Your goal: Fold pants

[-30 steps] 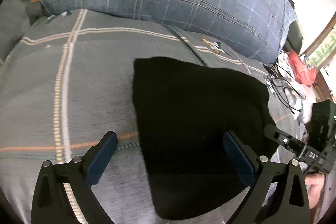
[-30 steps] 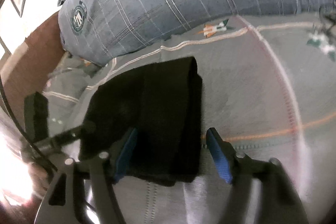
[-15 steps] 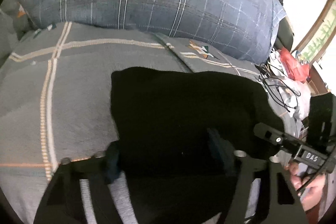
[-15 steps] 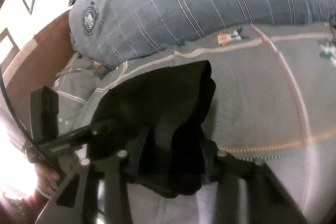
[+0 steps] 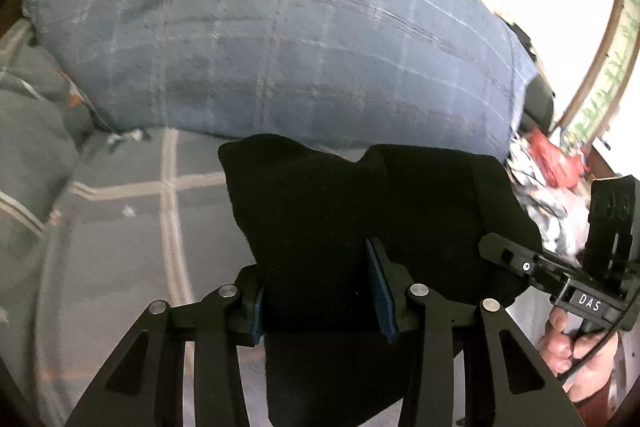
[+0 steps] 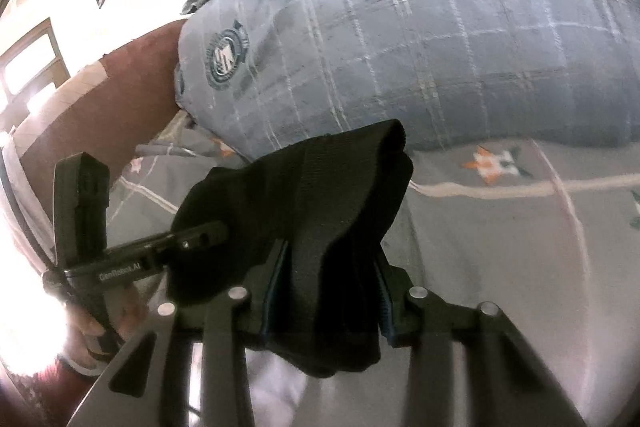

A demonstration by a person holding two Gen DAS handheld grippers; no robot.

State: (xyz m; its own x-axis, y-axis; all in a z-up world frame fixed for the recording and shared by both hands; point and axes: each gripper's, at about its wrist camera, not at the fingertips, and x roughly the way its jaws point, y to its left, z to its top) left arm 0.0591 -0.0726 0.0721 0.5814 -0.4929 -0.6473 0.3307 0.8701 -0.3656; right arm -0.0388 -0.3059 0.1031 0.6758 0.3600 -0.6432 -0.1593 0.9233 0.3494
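Blue plaid pillow (image 5: 300, 39) behind black pants (image 5: 340, 219), grey bedspread (image 5: 120, 247) beneath

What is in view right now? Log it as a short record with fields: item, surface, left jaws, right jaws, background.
item: black pants, folded into a thick bundle
surface: grey bedspread with pale stripes
left jaws: left gripper closing, pads pressed on the near edge of the pants
right jaws: right gripper closing, pads pressed on the bunched pants, cloth hanging below them
background: big blue checked pillow behind the pants
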